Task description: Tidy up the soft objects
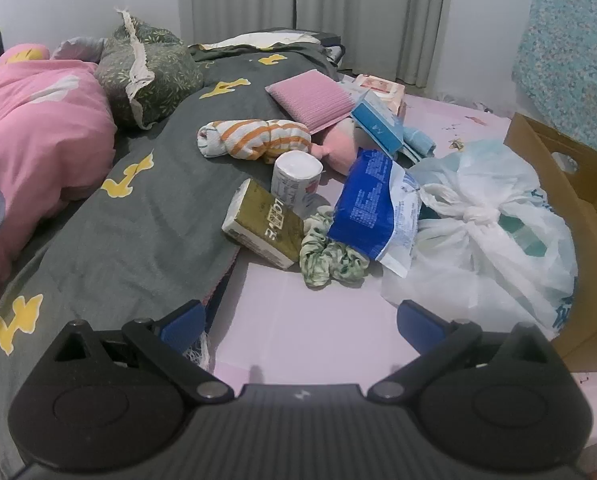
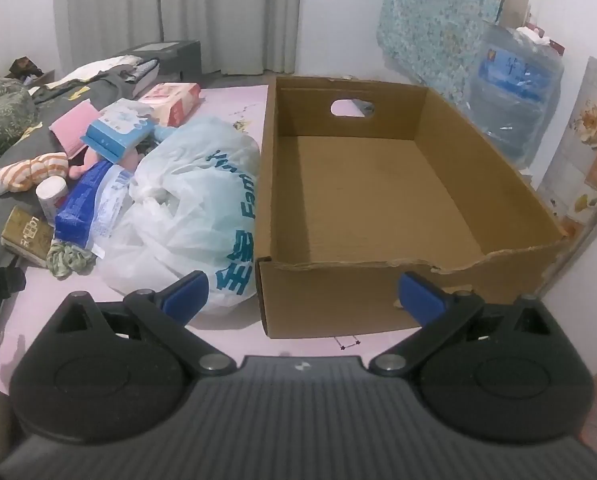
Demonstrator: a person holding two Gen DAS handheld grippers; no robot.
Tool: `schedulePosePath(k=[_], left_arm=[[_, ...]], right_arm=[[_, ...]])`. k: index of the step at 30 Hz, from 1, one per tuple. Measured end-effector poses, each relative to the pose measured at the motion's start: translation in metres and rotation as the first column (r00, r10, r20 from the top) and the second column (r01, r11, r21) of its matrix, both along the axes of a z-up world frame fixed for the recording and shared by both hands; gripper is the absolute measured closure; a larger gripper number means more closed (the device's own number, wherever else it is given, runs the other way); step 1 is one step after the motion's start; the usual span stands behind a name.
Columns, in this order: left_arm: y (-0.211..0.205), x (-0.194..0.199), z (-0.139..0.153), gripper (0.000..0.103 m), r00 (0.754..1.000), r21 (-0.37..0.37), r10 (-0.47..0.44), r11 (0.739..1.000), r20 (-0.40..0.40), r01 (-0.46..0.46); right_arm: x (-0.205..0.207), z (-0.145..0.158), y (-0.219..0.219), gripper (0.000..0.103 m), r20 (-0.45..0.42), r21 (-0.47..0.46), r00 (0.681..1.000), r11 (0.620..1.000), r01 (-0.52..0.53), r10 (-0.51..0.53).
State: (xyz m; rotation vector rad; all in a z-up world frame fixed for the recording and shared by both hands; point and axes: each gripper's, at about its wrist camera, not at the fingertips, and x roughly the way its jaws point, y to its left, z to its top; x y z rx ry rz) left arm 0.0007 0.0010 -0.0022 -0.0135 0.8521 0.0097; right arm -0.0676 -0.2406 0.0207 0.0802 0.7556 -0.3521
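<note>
A heap of soft items lies on the bed: a green scrunchie [image 1: 330, 256], a gold tissue pack [image 1: 264, 226], a blue-and-white packet [image 1: 372, 208], a toilet roll [image 1: 297, 176], a striped orange cloth [image 1: 254, 139], a pink pad [image 1: 312, 98] and a knotted white plastic bag [image 1: 482, 220]. My left gripper [image 1: 302, 326] hovers open in front of the heap, nothing between its fingers. In the right wrist view an empty cardboard box [image 2: 362, 192] stands beside the plastic bag [image 2: 194, 208]. My right gripper [image 2: 304, 296] is open before the box's near wall.
A grey blanket with yellow shapes [image 1: 138, 216], a pink duvet [image 1: 30, 128] and a green pillow [image 1: 146, 68] cover the bed's left side. Curtains [image 1: 318, 12] hang behind. A large water bottle [image 2: 514, 100] stands by the wall right of the box.
</note>
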Motion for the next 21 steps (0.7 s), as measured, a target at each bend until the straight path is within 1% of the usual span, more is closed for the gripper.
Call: schedulePosePath(k=[21], left_arm=[[0.0008,0.0010,0.0043,0.000,1.000,0.006,0.011,1.000,-0.001,-0.011]], right_arm=[[-0.0003,0.0029,-0.0020,0.001,-0.003,0.001,1.000,1.000,0.004,-0.004]])
